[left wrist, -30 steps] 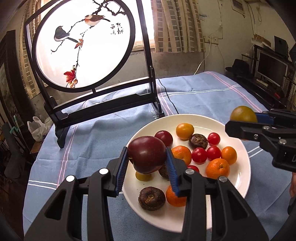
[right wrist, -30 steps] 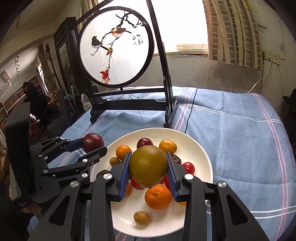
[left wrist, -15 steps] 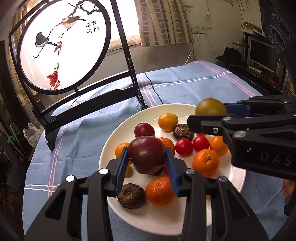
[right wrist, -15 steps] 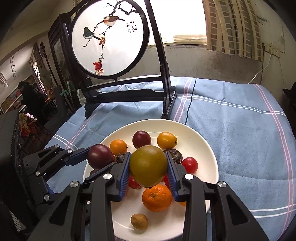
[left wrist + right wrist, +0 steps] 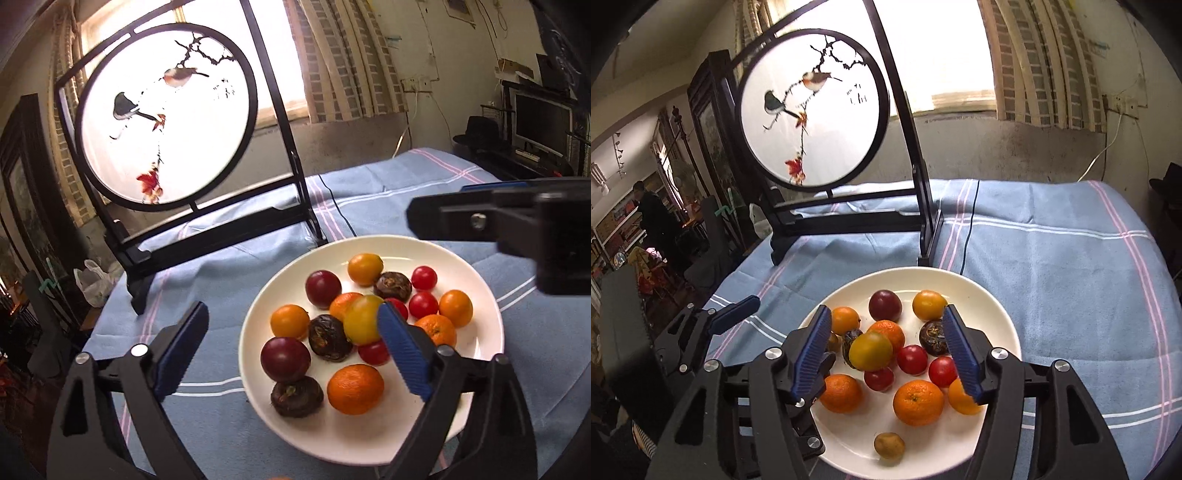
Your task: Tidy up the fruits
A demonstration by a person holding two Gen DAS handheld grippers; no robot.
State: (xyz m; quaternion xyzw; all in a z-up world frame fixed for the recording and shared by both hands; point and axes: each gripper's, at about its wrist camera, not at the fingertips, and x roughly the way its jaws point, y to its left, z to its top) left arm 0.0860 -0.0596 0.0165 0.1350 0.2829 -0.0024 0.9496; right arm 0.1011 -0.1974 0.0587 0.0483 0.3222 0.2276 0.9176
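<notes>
A white plate (image 5: 369, 243) (image 5: 997, 306) on the blue tablecloth holds several oranges, cherry tomatoes, dark brown fruits and two dark red plums. My left gripper (image 5: 291, 317) hangs over the plate's left side. Its jaws are opening wide and no fruit is between the pads. One dark red plum (image 5: 285, 359) lies on the plate just below it. My right gripper (image 5: 886, 319) hovers over the pile with its jaws opening. The yellow-green fruit (image 5: 870, 350) (image 5: 364, 318) rests on the heap under them, free of the pads.
A black-framed round screen (image 5: 166, 114) (image 5: 812, 107) painted with birds stands behind the plate. A black cable (image 5: 967, 236) runs past its foot. Bare blue cloth (image 5: 1071, 277) stretches to the right. A person (image 5: 653, 210) stands far off at the left.
Both grippers have opened. The left one let go of the dark red plum and the right one of the yellow-green fruit. Both fruits now lie on the plate.
</notes>
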